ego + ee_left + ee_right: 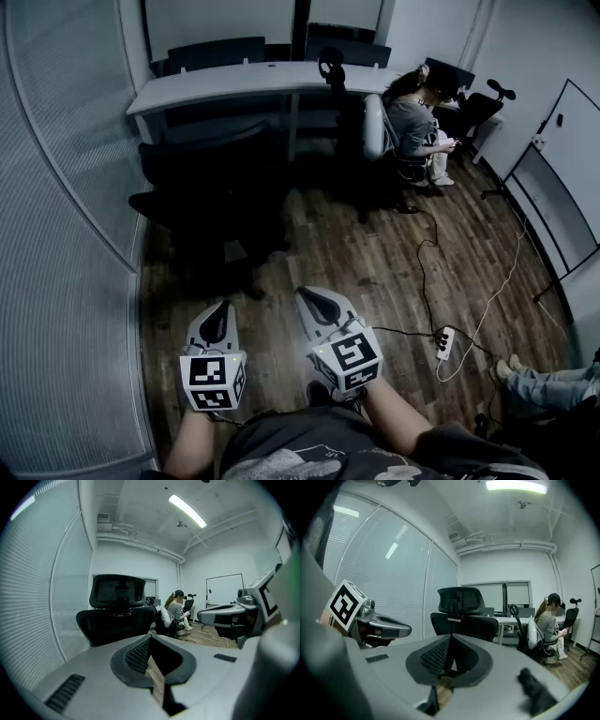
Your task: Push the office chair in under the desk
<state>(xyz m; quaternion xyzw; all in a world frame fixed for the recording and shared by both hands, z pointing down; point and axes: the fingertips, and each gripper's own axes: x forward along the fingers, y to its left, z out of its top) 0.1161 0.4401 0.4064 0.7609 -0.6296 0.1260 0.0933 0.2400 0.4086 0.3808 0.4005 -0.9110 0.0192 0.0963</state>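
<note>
your left tongs (221, 309) and right tongs (307, 298) were closed, empty; the office chair (206, 192) at eleven o'clock wanted a square backrest (202, 148) push toward the desk (234, 86).

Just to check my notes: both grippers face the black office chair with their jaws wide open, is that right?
Not quite: the left gripper and right gripper face the office chair with jaws shut, empty, as both gripper views show.

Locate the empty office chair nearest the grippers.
Head view, upper left: the office chair stands pulled out from the desk, beside the blinds.
</note>
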